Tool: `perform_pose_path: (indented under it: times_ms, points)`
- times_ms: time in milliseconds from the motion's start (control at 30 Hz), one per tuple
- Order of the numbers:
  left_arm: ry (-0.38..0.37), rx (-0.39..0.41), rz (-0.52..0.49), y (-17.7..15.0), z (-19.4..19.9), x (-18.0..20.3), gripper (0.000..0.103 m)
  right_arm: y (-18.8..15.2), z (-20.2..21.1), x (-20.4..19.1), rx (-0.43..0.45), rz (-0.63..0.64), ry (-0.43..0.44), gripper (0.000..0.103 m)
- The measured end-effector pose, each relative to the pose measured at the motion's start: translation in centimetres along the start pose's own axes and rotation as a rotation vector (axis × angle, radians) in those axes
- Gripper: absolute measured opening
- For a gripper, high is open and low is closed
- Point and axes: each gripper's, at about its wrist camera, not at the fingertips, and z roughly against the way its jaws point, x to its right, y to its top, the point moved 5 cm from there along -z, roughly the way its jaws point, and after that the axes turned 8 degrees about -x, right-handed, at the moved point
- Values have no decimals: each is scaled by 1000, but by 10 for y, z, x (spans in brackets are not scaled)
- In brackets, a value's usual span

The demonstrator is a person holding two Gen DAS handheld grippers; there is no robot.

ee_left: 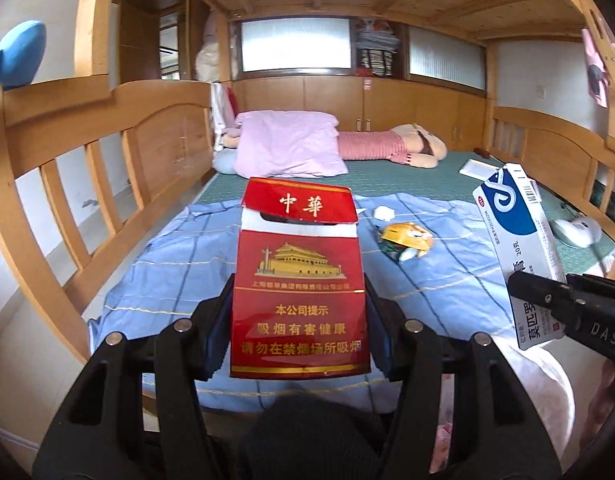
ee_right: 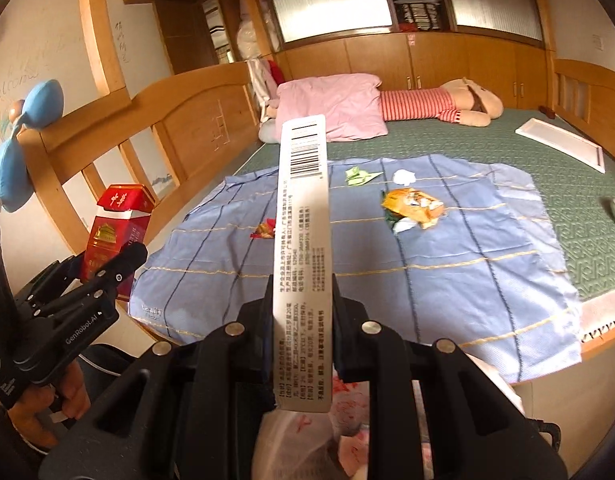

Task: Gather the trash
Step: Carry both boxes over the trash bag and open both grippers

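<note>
Left gripper (ee_left: 298, 320) clamping cigarette pack (ee_left: 299, 280), right gripper (ee_right: 302, 328) apparently medicine box (ee_right: 302, 240)

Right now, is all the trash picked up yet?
Not yet. The left gripper holds the red cigarette pack and the right gripper holds the white medicine box. Still on the blue cloth: orange wrapper, green paper, white wad, red scrap.

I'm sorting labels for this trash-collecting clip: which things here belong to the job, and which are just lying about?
Belong to the job:
- red cardboard cigarette pack, in the left gripper
- white-and-blue medicine carton, in the right gripper
- crumpled yellow snack wrapper
- white paper wad
- green folded paper scrap
- small red wrapper

Lying about:
- pink pillow
- striped plush toy
- blue checked cloth
</note>
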Motion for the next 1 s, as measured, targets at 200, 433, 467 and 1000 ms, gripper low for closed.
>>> perform_pose_path:
  times_ms: [200, 433, 467, 1000]
  points:
    - [-73, -7, -55, -5, 2, 26, 58, -26, 12, 31, -48, -20, -66, 23]
    - [-123, -21, -120, -13, -2, 50, 58, -83, -8, 70, -256, -83, -88, 26]
    - [-132, -25, -128, -14, -2, 54, 58, -92, -13, 74, -298, -97, -72, 34]
    - [-745, -366, -360, -85, -28, 148, 86, -61, 46, 149, -16, -419, -121, 67]
